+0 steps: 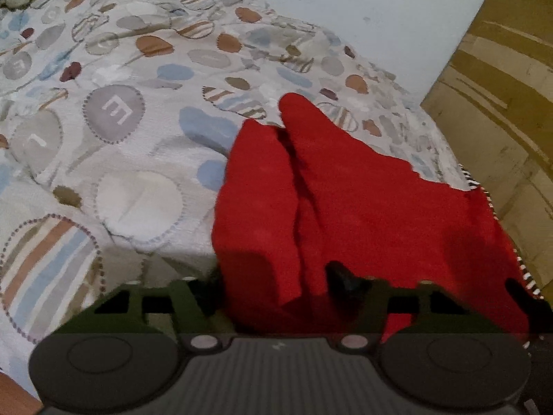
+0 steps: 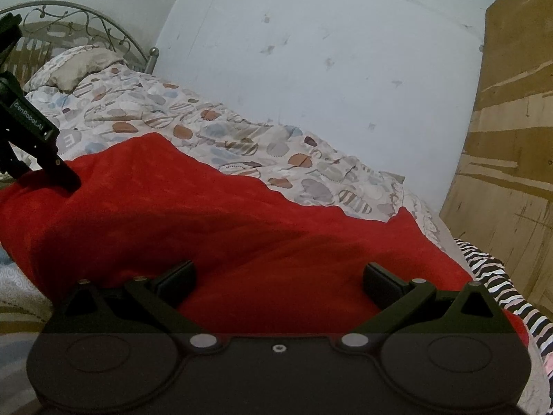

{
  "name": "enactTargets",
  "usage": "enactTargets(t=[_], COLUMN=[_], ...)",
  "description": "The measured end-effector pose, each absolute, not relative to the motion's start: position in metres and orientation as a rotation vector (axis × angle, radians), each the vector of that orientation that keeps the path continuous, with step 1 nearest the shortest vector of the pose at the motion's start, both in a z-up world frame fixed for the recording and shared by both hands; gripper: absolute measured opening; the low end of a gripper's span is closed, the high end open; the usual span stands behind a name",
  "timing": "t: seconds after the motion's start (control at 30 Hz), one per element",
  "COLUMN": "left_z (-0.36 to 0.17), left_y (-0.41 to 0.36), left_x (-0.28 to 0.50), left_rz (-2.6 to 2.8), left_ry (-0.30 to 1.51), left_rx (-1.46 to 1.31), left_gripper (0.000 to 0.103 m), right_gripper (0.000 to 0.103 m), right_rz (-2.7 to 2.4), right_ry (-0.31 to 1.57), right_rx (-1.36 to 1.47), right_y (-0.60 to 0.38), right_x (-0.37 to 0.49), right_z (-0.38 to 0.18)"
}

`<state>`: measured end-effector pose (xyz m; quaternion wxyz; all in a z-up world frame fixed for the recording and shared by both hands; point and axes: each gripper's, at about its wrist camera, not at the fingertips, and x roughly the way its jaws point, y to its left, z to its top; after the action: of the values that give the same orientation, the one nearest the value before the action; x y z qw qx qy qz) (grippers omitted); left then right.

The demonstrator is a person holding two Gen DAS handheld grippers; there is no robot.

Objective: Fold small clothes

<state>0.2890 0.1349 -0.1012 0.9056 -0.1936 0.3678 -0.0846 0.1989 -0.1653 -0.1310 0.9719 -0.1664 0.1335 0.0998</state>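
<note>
A red fleece garment lies on the patterned bedspread. In the left wrist view its bunched folds drape over my left gripper; one black fingertip pokes through the cloth, and the jaws look closed on a fold. In the right wrist view the red garment spreads wide. My right gripper is open just above it, fingers wide apart and empty. The left gripper shows at the far left, pressing on the garment's far edge.
A black-and-white striped cloth lies under the garment at the bed's right edge. A pale wall runs behind the bed. A wooden wardrobe stands to the right. A metal headboard and pillow are far left.
</note>
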Motion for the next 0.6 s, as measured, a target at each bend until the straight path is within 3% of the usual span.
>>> enactTargets(t=[0.23,0.47,0.6], left_z=[-0.085,-0.031,0.005], left_y=[0.120,0.085,0.053], left_x=[0.281,0.272,0.284], left_rz=[-0.115,-0.214,-0.302], left_ry=[0.727,0.597,0.530], left_rx=[-0.393,-0.313,-0.306], left_gripper=[0.029,0.025,0.024], right_gripper=[0.102,0.103,0.103], right_rz=[0.200,0.192,0.088], right_ry=[0.274,0.380,0.301], right_rx=[-0.331,-0.324,-0.379], right_y=[-0.166,-0.167,-0.178], right_x=[0.198,0.207,0.201], right_z=[-0.130,-0.106,-0.085])
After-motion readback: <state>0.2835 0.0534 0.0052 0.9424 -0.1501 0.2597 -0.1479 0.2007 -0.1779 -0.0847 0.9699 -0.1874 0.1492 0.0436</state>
